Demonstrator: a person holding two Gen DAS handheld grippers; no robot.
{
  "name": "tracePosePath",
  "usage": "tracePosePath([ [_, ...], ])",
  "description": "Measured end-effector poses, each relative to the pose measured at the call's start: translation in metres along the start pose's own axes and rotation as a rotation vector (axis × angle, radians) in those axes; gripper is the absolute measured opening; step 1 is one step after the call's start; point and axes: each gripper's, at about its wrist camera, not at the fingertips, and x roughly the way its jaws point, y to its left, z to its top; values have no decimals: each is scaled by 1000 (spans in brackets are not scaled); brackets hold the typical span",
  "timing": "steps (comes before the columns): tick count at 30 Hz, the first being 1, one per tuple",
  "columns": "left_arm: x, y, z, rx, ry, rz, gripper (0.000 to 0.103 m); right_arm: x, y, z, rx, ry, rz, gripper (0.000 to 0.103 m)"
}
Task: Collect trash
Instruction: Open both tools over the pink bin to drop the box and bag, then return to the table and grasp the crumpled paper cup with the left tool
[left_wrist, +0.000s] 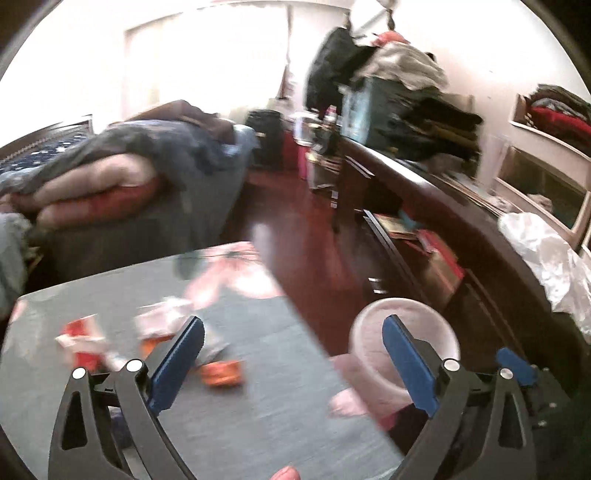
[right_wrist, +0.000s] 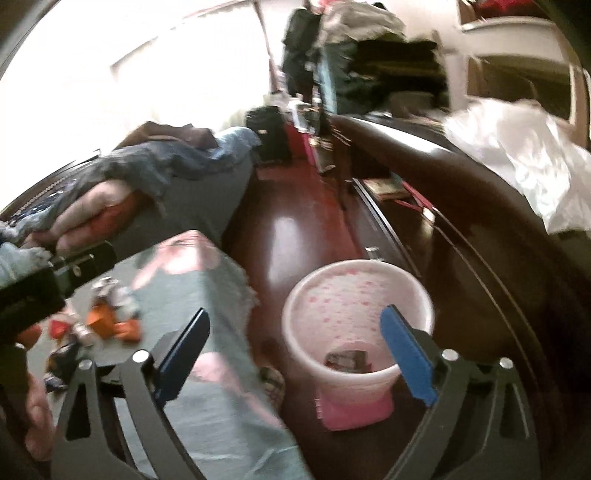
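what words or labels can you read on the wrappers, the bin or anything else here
None can be read.
Red and orange crumpled wrappers on the grey tablecloth: print too blurred by motion.
Pink-dotted white plastic bin: dots only, no lettering visible.
Dark wrapper inside the bin: too small and blurred.
Books on the dark wooden shelf: unreadable.

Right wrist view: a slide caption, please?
Open right hand-held gripper above a pink bin beside a table strewn with wrappers.
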Motion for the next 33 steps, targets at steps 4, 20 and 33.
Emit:
tracePosePath([
  [4,-26,42,-12,-48,-10,95,99,-14,31,-3,-38,3,65,97],
  [20,-49,161,-77,-198,130,288,99,-19,114,-24,-180,74,149,99],
  [33,25,204,-41,-279,142,315,99,1,142,-29,-231,110,168,99],
])
